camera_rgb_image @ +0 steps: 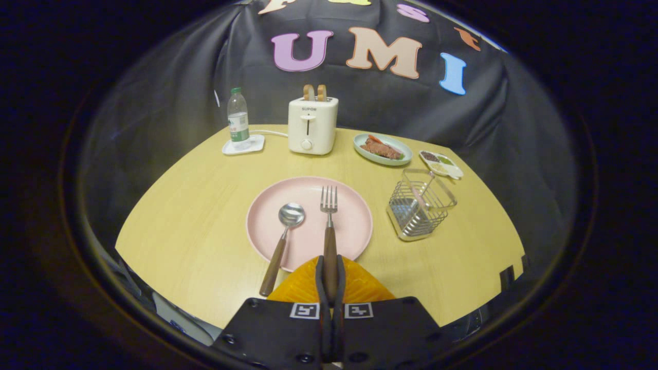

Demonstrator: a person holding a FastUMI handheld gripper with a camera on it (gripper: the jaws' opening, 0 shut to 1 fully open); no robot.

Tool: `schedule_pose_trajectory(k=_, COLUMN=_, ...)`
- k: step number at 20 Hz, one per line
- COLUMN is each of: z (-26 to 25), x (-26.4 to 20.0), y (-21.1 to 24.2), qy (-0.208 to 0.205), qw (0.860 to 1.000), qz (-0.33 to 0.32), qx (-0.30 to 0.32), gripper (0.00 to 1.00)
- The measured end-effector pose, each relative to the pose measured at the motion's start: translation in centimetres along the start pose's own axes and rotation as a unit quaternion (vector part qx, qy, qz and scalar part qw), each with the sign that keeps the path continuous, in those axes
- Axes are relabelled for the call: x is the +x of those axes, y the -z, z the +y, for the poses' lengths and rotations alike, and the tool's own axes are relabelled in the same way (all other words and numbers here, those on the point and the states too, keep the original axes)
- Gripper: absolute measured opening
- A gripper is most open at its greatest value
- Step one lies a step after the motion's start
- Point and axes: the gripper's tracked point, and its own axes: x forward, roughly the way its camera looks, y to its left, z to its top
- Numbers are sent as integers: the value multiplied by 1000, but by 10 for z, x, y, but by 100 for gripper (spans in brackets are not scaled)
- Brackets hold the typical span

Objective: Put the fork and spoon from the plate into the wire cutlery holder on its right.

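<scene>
Wood handle: fork gripped between closed jaws of the gripper, tines over the pink plate.
Spoon: on plate, handle overhanging onto bench, untouched.
Holder: right of plate, no cutlery inside.
Progress: nothing delivered; both pieces left.
Surroundings: toaster, bottle, food dish, well beyond.
Obstruction: none apparent.

A pink plate sits on the pale yellow wood-grain table, behind it a cream toaster.
</scene>
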Motion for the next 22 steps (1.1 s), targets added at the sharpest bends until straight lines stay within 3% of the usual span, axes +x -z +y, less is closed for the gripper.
schedule_pose_trajectory(k=5, z=-23, x=-18, y=-43, qy=31, qw=999, qz=8, qx=12, gripper=4)
schedule_pose_trajectory(k=11, z=-63, x=-29, y=-66, qy=95, qw=993, qz=67, qx=26, gripper=4)
schedule_pose_trajectory(k=17, z=-88, x=-24, y=-73, qy=156, qw=974, qz=133, qx=101, gripper=4)
schedule_pose_trajectory(k=22, z=-96, x=2, y=-62, qy=155, qw=958, qz=186, qx=151, gripper=4)
